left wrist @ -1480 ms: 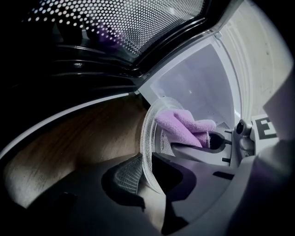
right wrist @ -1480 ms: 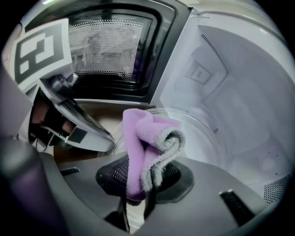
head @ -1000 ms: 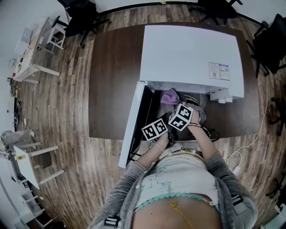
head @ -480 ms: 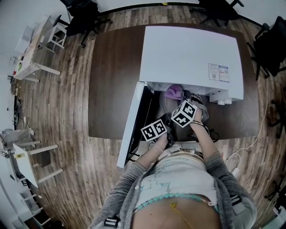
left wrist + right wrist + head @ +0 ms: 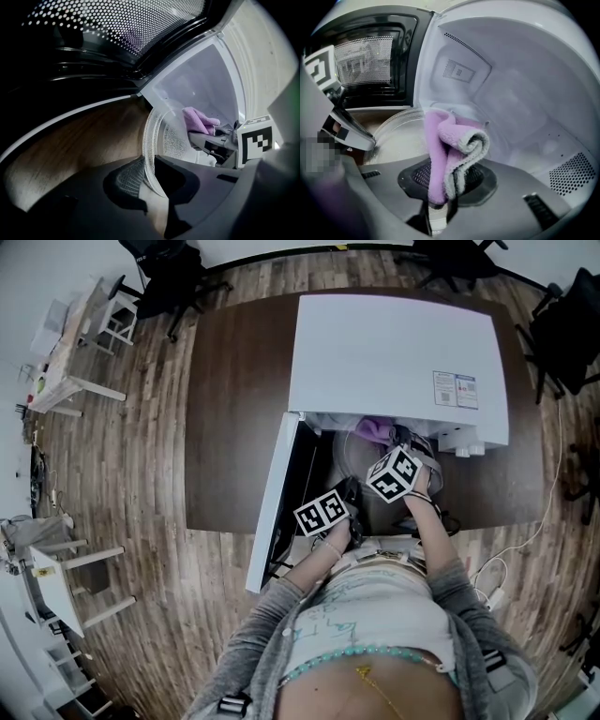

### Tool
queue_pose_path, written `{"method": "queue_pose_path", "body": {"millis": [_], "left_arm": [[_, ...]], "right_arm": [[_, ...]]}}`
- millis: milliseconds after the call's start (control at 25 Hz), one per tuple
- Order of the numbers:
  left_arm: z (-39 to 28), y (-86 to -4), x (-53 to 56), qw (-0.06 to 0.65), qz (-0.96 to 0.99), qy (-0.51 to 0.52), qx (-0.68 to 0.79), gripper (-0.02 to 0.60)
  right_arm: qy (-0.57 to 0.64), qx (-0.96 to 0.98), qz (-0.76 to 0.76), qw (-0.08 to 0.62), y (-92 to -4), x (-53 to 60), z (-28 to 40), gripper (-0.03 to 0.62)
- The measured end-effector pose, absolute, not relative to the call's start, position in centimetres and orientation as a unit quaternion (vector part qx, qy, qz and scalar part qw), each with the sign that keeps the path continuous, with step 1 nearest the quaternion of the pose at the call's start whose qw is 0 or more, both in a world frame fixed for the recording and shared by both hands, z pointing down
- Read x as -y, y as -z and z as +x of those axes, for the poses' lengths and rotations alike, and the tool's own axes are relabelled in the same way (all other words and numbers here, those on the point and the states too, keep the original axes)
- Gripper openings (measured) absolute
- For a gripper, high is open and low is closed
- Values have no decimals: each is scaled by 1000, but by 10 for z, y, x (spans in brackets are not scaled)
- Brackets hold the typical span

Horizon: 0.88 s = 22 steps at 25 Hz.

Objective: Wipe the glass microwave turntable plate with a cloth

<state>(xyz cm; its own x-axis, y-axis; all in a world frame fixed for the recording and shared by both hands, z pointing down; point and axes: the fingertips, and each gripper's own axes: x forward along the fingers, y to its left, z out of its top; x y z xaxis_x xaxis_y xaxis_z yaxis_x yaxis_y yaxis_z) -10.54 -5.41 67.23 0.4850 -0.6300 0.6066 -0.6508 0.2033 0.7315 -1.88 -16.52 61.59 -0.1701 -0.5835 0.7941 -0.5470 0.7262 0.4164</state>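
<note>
The left gripper [image 5: 149,176] clamps the rim of a clear round glass turntable plate [image 5: 171,140]; the right gripper [image 5: 440,187] pinches a folded purple cloth [image 5: 450,140] inside the open white microwave [image 5: 394,352].

The head view looks from high up, straight down on the microwave [image 5: 398,352] and table [image 5: 234,427]. The left gripper view sits very near, looking right into it. The right gripper view looks in from the near side. Both show the glass plate [image 5: 161,136] and cloth [image 5: 197,119].
</note>
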Motion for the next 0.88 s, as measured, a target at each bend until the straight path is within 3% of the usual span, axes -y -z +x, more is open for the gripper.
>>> {"method": "queue_pose_path", "body": {"millis": [880], "left_arm": [[-107, -672, 55, 589, 632, -7, 504, 61]], "right_arm": [[-34, 741, 416, 526, -623, 150, 34, 109]]}}
